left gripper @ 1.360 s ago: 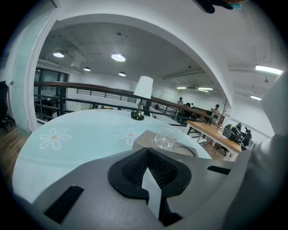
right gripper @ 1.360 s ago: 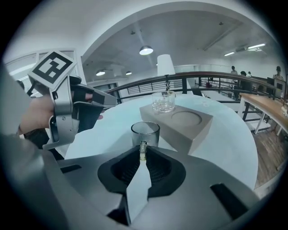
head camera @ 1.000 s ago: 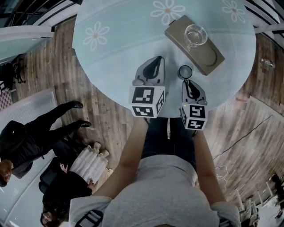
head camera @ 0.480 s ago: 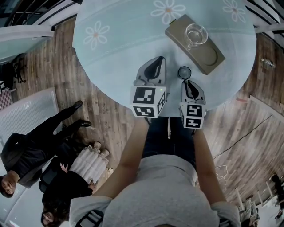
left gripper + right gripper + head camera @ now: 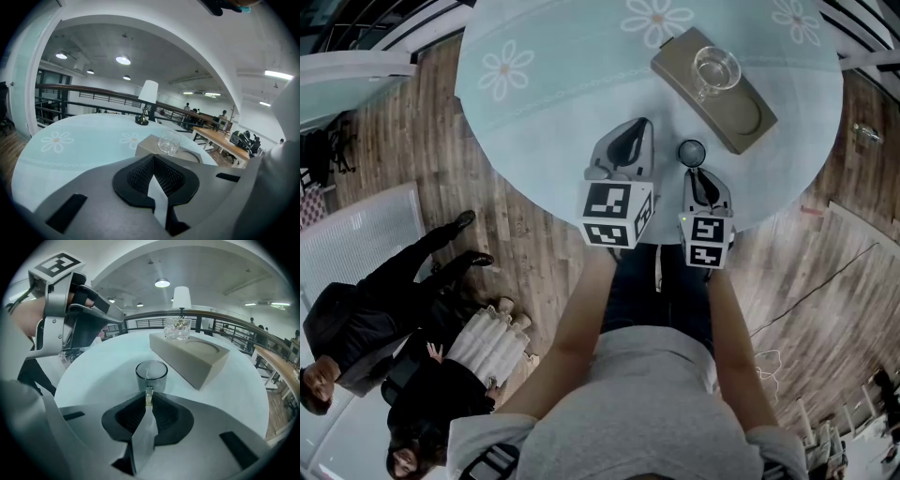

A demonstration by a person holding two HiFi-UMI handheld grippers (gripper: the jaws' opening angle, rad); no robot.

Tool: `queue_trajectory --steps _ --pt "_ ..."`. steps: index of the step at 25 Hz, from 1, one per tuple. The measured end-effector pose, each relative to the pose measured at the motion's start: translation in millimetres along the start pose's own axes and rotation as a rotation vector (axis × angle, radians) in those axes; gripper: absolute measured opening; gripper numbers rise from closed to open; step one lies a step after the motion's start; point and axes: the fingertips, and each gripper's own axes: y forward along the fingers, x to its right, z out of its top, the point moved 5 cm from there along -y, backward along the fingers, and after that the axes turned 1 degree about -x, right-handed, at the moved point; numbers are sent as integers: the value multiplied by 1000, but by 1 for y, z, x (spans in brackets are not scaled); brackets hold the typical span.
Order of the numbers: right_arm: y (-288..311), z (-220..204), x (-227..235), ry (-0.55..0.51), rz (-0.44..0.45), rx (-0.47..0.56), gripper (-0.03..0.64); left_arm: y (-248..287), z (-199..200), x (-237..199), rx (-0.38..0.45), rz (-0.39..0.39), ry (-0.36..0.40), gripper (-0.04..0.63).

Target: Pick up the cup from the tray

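The right gripper (image 5: 148,398) pinches the smoky glass cup (image 5: 151,373) by its handle (image 5: 148,391), already off the tray (image 5: 187,357) near the table's (image 5: 544,131) near edge, so the pick looks done; the left gripper (image 5: 153,171) is closed and empty, and a clear glass (image 5: 715,71) sits on the tray.

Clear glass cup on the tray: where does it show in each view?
Head view: clear glass cup at upper right, on the tray's far end.
Left gripper view: centre, slightly right.
Right gripper view: upper centre, beyond the grey cup.
Shared landmark: the tan tray beneath it.
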Motion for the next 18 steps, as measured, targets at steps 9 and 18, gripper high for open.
queue_trajectory --steps 9,18 --pt "-2 3 1 15 11 48 61 -1 -1 1 2 2 5 8" --pt "-32 30 15 102 2 169 106 -5 8 7 32 -21 5 8"
